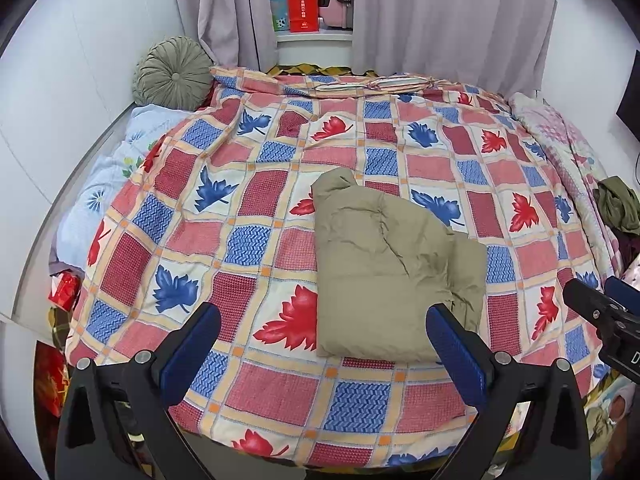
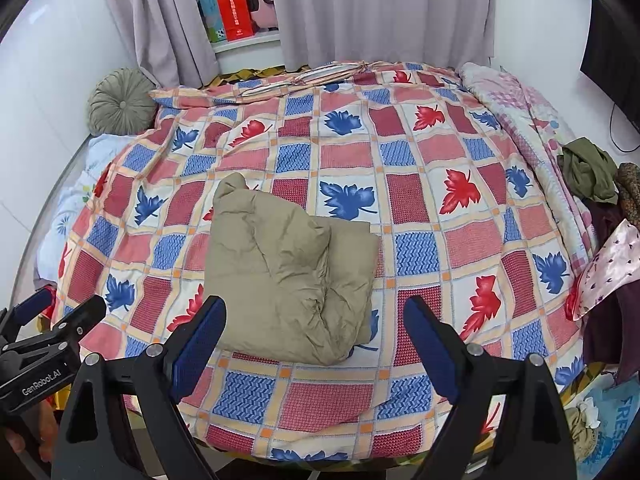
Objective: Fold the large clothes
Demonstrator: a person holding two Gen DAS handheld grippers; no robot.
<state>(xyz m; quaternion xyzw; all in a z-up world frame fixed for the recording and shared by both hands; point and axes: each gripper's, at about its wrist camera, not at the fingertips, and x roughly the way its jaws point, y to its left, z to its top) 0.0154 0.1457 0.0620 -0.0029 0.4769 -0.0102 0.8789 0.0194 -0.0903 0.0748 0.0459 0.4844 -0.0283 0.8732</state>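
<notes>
A khaki puffy garment [image 1: 384, 264] lies folded into a compact bundle on the checked leaf-print bedspread [image 1: 256, 184]. In the right wrist view the same garment [image 2: 288, 276] sits just beyond the fingers. My left gripper [image 1: 324, 320] hangs open above the bed's near edge, its right finger [image 1: 452, 340] in front of the bundle's near corner, nothing between the pads. My right gripper [image 2: 316, 316] is open too, wide apart, held over the near side of the bundle without touching it. The right gripper [image 1: 600, 316] shows at the left view's right edge.
A round green cushion [image 1: 172, 72] and a pale blue quilt [image 1: 116, 168] lie at the far left by the wall. A pink quilt [image 2: 516, 108] and a heap of loose clothes [image 2: 596, 184] fill the bed's right side. Curtains and a shelf with a red bag [image 1: 302, 4] stand behind.
</notes>
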